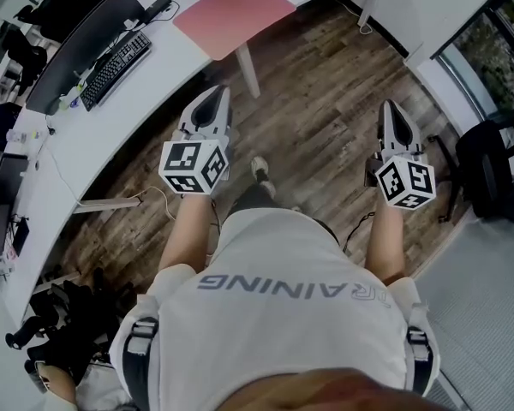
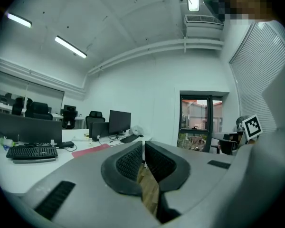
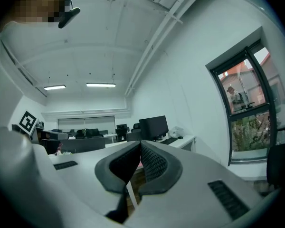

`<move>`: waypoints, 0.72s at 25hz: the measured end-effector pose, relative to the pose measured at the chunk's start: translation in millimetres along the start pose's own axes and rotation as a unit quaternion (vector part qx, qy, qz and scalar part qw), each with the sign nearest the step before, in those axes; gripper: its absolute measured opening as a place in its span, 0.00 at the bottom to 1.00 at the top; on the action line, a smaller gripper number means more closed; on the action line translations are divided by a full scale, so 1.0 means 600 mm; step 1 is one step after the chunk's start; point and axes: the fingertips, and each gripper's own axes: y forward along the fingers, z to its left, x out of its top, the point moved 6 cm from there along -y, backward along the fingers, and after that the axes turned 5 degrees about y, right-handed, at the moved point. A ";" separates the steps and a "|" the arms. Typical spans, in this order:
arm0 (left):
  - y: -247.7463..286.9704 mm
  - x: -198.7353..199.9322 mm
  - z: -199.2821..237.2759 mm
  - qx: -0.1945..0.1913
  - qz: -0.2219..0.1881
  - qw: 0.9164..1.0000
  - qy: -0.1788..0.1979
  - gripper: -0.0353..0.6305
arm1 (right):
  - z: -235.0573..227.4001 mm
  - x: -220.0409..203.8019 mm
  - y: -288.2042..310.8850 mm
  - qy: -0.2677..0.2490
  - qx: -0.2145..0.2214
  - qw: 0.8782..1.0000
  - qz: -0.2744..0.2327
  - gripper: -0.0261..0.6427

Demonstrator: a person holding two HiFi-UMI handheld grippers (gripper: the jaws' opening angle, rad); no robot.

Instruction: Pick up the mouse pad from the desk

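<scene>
While my left gripper (image 1: 212, 101) and right gripper (image 1: 394, 114) hang closed and empty above the floor (image 1: 325, 75), the pink mouse pad (image 1: 236, 11) lies at the near edge of the desk (image 1: 167, 67), with the keyboard (image 1: 116, 68) farther along

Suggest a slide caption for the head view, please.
Person facing a white desk, left tongs and right tongs shut and empty, pink mouse pad untouched on it.

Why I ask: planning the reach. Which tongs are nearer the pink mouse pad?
The left tongs, directly below the mouse pad in the head view; the right tongs sit farther aside.
</scene>
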 end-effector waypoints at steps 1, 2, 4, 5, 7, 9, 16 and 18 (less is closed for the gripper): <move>0.008 -0.002 0.005 0.001 0.002 1.000 -0.002 0.12 | -0.002 -0.003 0.007 0.000 0.001 1.000 0.003 0.07; 0.018 -0.004 0.009 0.001 0.004 1.000 -0.004 0.12 | -0.004 -0.003 0.016 -0.002 0.000 1.000 0.004 0.07; 0.043 -0.006 0.015 -0.001 0.005 1.000 -0.008 0.12 | -0.015 -0.001 0.032 -0.006 -0.004 1.000 0.005 0.07; 0.058 -0.006 0.016 -0.004 0.005 1.000 -0.009 0.12 | -0.023 0.001 0.039 -0.007 -0.008 1.000 0.006 0.07; 0.092 -0.004 0.017 -0.010 0.004 1.000 -0.012 0.12 | -0.040 0.007 0.055 -0.009 -0.016 1.000 0.010 0.07; 0.128 -0.001 0.020 -0.016 0.004 1.000 -0.017 0.12 | -0.058 0.014 0.077 -0.014 -0.021 1.000 0.015 0.07; 0.245 0.023 0.058 -0.026 0.004 0.999 -0.021 0.12 | -0.096 0.039 0.183 -0.019 -0.029 0.999 0.024 0.07; 0.271 0.029 0.075 -0.024 0.004 0.999 -0.021 0.12 | -0.101 0.040 0.214 -0.019 -0.029 0.999 0.028 0.07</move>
